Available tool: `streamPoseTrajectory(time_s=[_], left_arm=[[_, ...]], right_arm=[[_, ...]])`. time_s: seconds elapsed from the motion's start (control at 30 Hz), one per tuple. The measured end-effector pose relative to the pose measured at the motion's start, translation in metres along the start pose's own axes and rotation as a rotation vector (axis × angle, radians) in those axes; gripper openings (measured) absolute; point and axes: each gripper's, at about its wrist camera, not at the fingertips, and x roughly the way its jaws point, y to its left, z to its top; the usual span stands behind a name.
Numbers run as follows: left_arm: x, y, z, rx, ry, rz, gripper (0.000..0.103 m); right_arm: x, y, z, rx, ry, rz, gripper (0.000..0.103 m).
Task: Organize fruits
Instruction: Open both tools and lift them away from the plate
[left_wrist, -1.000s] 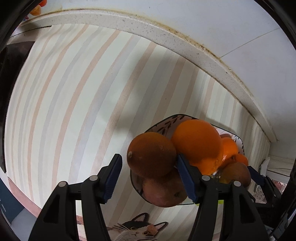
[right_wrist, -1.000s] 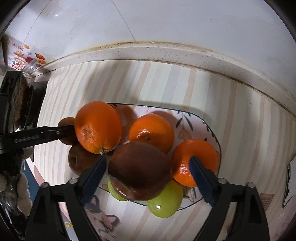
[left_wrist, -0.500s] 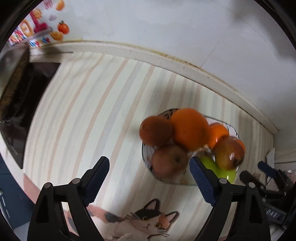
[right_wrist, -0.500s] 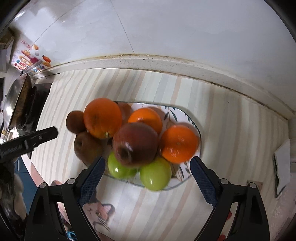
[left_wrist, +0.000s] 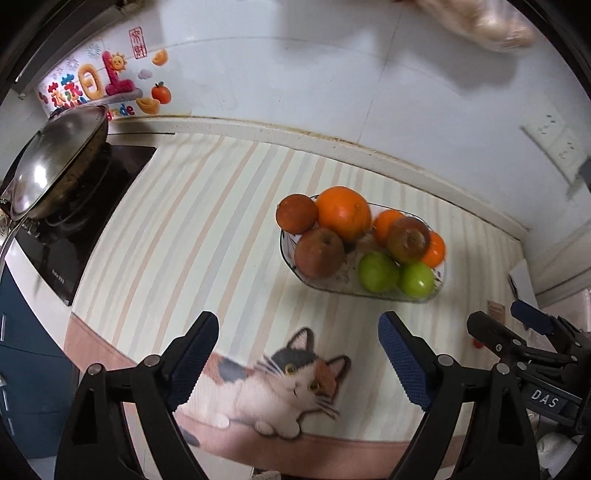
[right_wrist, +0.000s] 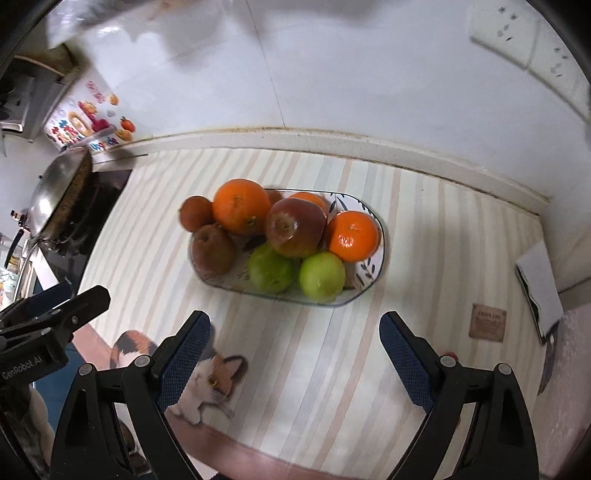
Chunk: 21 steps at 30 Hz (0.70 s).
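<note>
Fruit plate (right_wrist: 373, 221) leaf-patterned rim in right view, right gripper (left_wrist: 517, 321) only in left view

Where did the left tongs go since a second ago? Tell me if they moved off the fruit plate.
Yes. The left tongs have pulled up and back from the fruit plate, jaws just opened and empty, now over the cat print.

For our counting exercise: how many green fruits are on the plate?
2. Both lie side by side at the plate's near edge: the left green fruit below the red apple, the right green fruit below the right-hand orange. More could hide under the pile.
</note>
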Motion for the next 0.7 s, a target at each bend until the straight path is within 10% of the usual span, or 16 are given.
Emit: streamPoseTrajectory(time_s=[0.7], left_arm=[[-0.127, -0.022, -0.09, 0.056, -0.196, 0.006, 0.088]], right_arm=[[-0.162, 0.017, -0.1, -0.037, -0.219, 0.016, 0.095]])
